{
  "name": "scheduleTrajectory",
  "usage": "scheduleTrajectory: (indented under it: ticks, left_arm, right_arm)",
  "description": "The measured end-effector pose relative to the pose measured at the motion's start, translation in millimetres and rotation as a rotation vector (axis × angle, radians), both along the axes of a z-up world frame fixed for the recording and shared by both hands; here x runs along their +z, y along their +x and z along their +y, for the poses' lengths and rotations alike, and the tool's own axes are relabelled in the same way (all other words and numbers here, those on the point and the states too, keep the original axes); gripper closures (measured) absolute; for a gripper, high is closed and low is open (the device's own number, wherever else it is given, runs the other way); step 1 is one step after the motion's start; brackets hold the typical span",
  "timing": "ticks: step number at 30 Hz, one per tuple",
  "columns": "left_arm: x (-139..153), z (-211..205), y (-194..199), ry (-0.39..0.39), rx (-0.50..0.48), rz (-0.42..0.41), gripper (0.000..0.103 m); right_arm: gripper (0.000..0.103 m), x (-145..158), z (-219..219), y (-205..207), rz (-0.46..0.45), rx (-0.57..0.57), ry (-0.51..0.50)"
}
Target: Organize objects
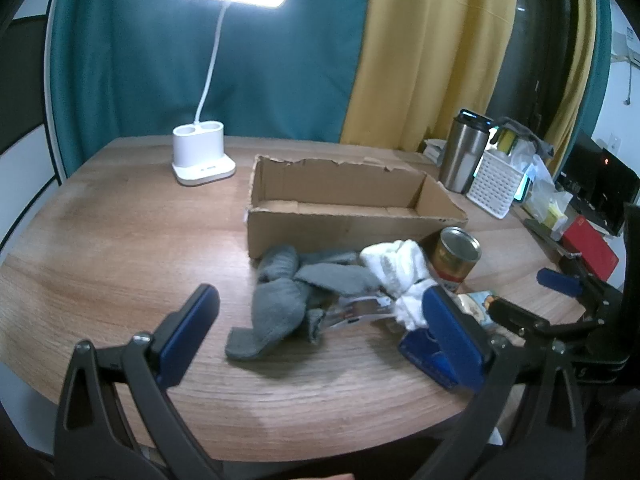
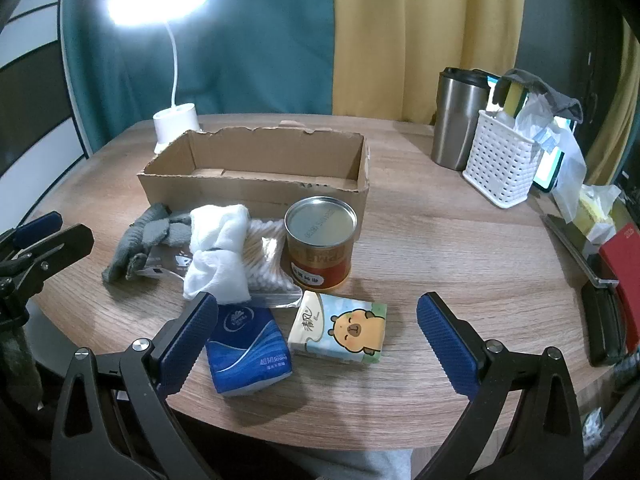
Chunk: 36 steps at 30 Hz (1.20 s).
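An open, empty cardboard box (image 1: 352, 208) (image 2: 256, 168) stands mid-table. In front of it lie grey socks (image 1: 288, 300) (image 2: 144, 240), a white cloth (image 1: 400, 272) (image 2: 220, 252), a bag of cotton swabs (image 2: 268, 268), a gold and red can (image 1: 456, 256) (image 2: 320, 244), a blue tissue pack (image 2: 248, 352) (image 1: 432, 356) and a cartoon tissue pack (image 2: 340, 332). My left gripper (image 1: 320, 320) is open above the socks. My right gripper (image 2: 316, 332) is open around the two tissue packs, touching neither that I can tell.
A lit white desk lamp (image 1: 202, 156) stands at the back left. At the right stand a steel tumbler (image 2: 456, 116), a white perforated basket (image 2: 500, 160) with bags, and a red book (image 2: 624, 276). The round table edge (image 2: 360, 440) is close to me.
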<state>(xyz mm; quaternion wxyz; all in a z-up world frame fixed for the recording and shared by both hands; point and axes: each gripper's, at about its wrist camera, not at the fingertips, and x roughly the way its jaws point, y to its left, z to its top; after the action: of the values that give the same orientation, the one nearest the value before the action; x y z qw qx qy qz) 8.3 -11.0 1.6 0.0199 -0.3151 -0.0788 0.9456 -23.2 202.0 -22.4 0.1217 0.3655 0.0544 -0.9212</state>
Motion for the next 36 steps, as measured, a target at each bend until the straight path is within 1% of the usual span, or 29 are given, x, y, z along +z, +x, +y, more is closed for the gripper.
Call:
scheduleTrajectory:
  ticks: [12,28,32,36]
  left_arm:
    - [-10.1,2.4,-12.0,0.003,-0.006,-0.041,0.001]
    - [-28.4,-8.6,-35.2,-0.003,0.029,-0.098,0.001]
    - [-34.4,-16.2,-42.7,-0.009,0.045,-0.114,0.001]
    - [-43.4,-21.5,-51.8,-0.023,0.053,-0.138,0.001]
  right_arm:
    - [0.001,-11.2,12.4,-10.3,-0.028,-0.030,-0.003]
    - [0.002,-35.0,21.3,-29.1,-0.096,-0.058,0.005]
    - [0.006,-42.4,19.4,-32.7,-0.122,-0.056,0.004]
    - [0.007,-45.9,18.7,-36.9,-0.138,-0.058,0.002]
